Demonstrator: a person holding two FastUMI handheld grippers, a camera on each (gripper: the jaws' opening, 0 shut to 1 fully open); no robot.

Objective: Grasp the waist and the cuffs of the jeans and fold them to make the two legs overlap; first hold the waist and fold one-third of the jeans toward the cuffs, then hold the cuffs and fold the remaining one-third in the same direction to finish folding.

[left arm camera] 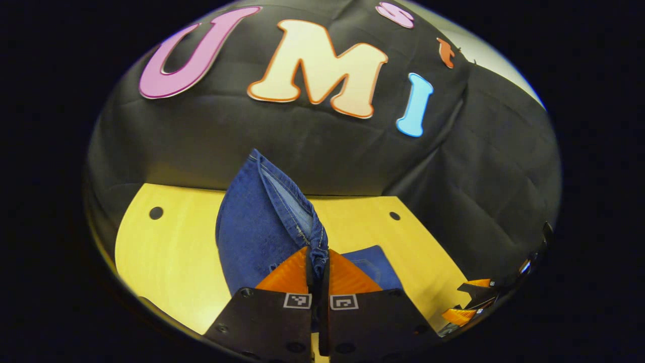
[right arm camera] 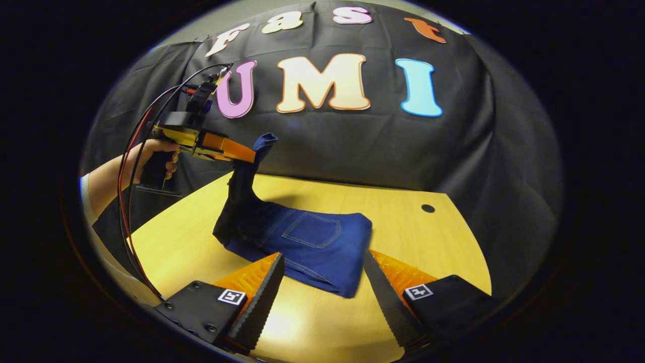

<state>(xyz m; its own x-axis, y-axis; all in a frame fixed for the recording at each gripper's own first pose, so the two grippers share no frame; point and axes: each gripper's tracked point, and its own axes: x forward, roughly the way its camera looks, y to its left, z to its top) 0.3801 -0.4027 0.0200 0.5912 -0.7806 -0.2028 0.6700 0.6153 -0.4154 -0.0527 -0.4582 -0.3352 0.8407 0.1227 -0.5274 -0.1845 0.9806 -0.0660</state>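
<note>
We judge this to be the last fold: our left gripper (left arm camera: pixel 318 275) has its orange fingers closed on the cuff end of the dark blue denim jeans (right arm camera: pixel 307 242), lifted above the pale yellow wooden table (right arm camera: pixel 418 237). Next, that end wants carrying over the folded part and laying flat. Our right gripper (right arm camera: pixel 322 282) hovers with fingers spread wide, empty, just before the folded edge. The jeans lie mid-table, back pocket (right arm camera: pixel 311 230) up, one end rising steeply.
</note>
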